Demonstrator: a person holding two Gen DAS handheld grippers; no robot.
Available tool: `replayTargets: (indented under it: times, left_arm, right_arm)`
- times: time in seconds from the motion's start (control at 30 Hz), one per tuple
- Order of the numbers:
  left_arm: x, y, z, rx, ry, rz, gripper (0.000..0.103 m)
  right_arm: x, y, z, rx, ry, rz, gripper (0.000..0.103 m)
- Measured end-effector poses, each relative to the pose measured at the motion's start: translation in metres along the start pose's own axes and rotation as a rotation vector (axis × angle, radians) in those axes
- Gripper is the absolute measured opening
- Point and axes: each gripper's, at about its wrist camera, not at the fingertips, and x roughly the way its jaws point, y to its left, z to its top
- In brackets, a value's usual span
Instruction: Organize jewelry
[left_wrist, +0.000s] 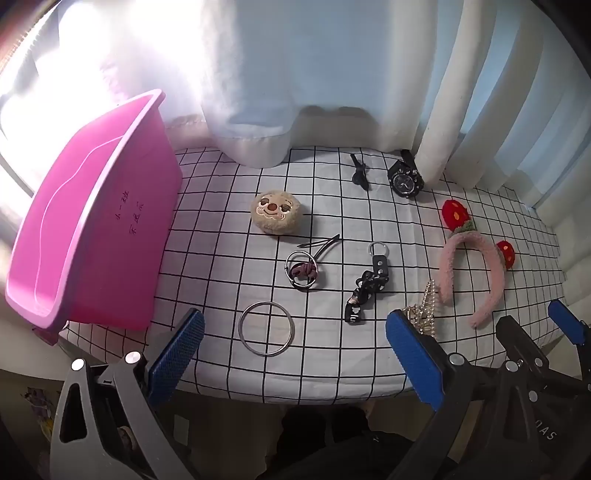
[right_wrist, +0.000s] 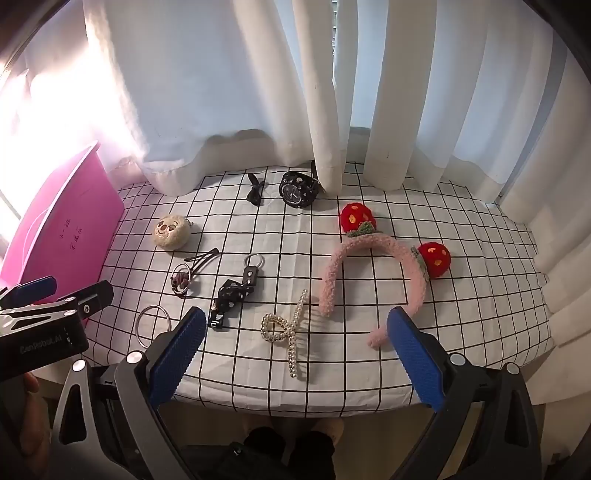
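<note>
Holding both grippers wide open and empty, I judge the pearl hair claw (right_wrist: 286, 330) the likeliest first pick: it lies on the checked cloth (right_wrist: 461, 295) just beside the pink headband (right_wrist: 373, 273), midway ahead of my right gripper (right_wrist: 295, 354). It looks light, rigid, beaded and slippery; I'd pinch its crossed middle. My left gripper (left_wrist: 295, 354) waits near the silver bangle (left_wrist: 266, 328).

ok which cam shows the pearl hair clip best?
Right wrist: the pearl hair clip lies whole and unobstructed on the checked cloth between the open fingers. In the left wrist view only part of it shows, cut off by a blue finger pad.
</note>
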Motion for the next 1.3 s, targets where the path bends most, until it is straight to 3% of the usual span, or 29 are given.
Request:
replayTargets:
  times: [1.3]
  left_arm:
    - [-0.0064,0.0017,0.0012,0.001,-0.015,0.015,0.097]
  right_arm:
    - [-0.0027,-0.0005,0.0004,0.004,-0.009,0.024,0.094]
